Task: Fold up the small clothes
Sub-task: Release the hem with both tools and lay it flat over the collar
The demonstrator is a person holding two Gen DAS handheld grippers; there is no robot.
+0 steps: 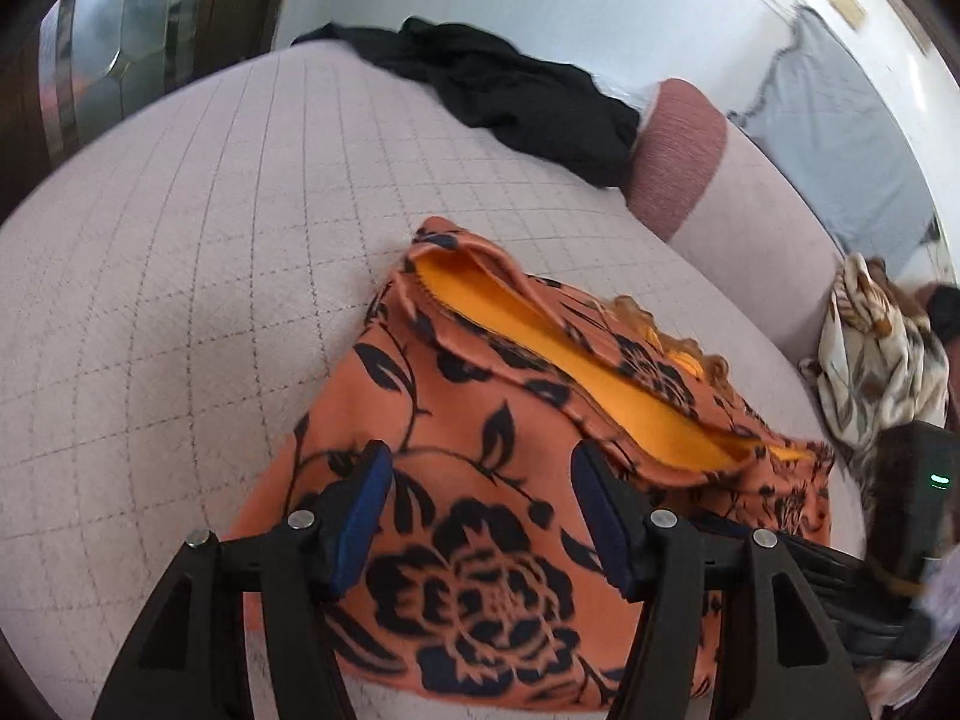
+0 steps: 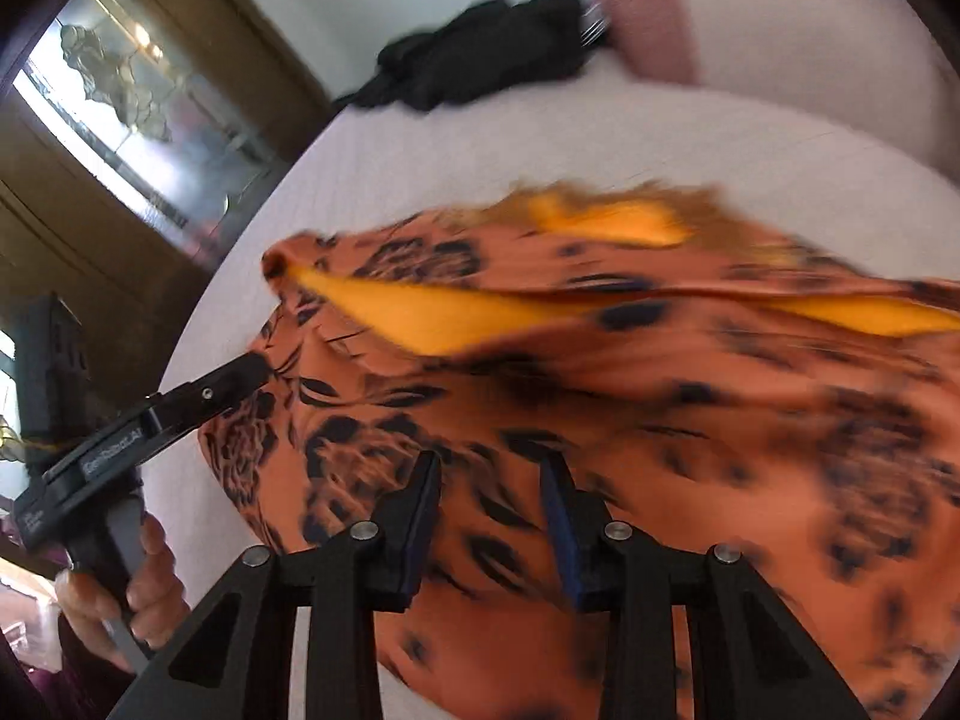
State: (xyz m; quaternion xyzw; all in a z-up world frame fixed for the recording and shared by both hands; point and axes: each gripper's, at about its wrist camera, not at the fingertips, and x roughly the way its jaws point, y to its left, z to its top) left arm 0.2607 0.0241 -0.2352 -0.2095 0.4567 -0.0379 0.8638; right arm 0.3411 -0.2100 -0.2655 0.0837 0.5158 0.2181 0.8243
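Observation:
An orange garment with a black flower print and yellow lining (image 1: 480, 480) lies folded on a pale quilted sofa seat (image 1: 180, 300). My left gripper (image 1: 480, 462) hovers over its near part with the jaws open and empty. In the right wrist view the same garment (image 2: 600, 390) fills the middle, blurred. My right gripper (image 2: 489, 468) is open just above it. The left gripper also shows in the right wrist view (image 2: 240, 378), held by a hand at the garment's left edge.
A black garment (image 1: 510, 96) lies at the far end of the seat next to a pink cushion (image 1: 678, 144). A cream patterned cloth (image 1: 876, 354) is bunched at the right. A wooden glass cabinet (image 2: 120, 120) stands beyond the sofa.

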